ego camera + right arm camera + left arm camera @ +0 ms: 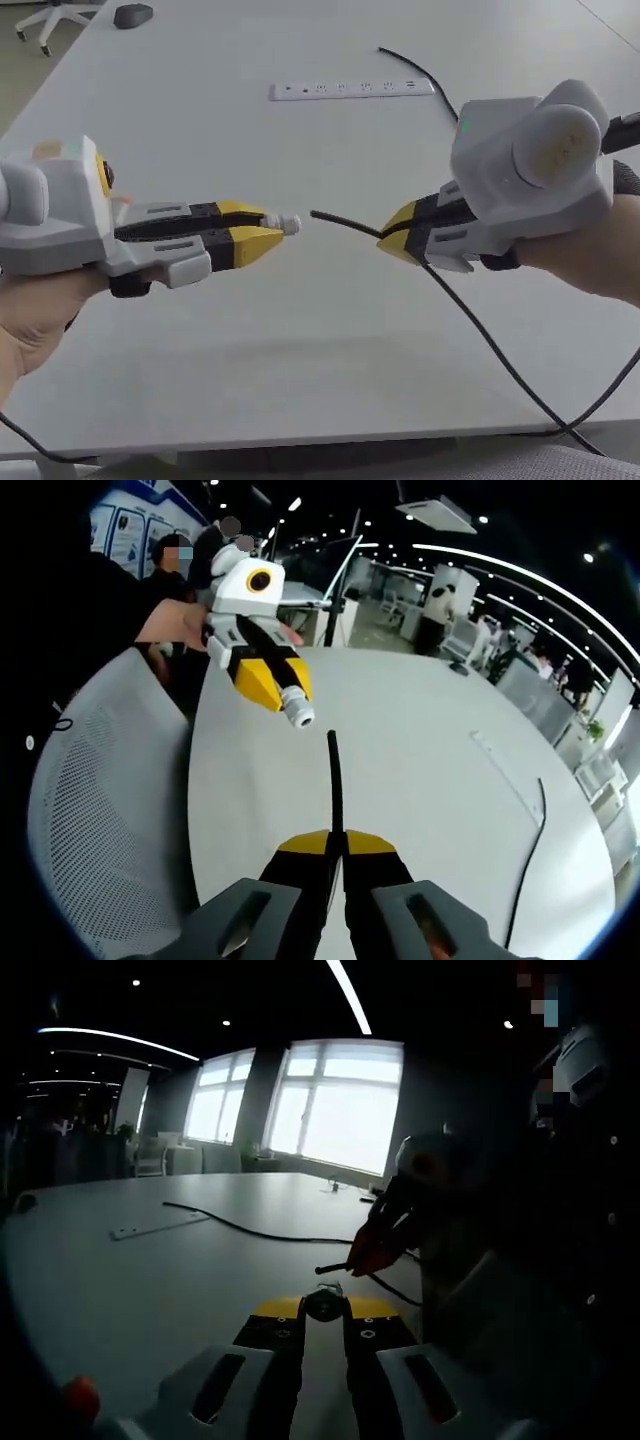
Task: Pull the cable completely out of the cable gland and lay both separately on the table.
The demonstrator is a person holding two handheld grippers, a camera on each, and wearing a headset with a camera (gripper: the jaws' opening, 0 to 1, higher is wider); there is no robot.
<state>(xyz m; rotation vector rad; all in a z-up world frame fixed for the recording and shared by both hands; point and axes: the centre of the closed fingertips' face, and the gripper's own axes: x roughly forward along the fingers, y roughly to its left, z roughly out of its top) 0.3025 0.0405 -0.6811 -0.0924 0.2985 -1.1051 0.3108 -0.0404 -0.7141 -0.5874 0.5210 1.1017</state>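
My left gripper [262, 232] is shut on a small white cable gland [285, 224], whose threaded end sticks out past the yellow jaw tips; the gland [324, 1305] sits between the jaws in the left gripper view. My right gripper [392, 240] is shut on a black cable [345, 223] whose free end points toward the gland with a small gap between them. In the right gripper view the cable [335, 780] rises from the jaws toward the gland [297, 706]. Both are held above the white table [300, 340]. The cable trails down off the front edge.
A white power strip [352, 89] lies at the far middle of the table with a black cord [425, 75] running right. A dark mouse [132, 14] sits at the far left. An office chair [50, 20] stands beyond. A mesh chair back [100, 810] is near.
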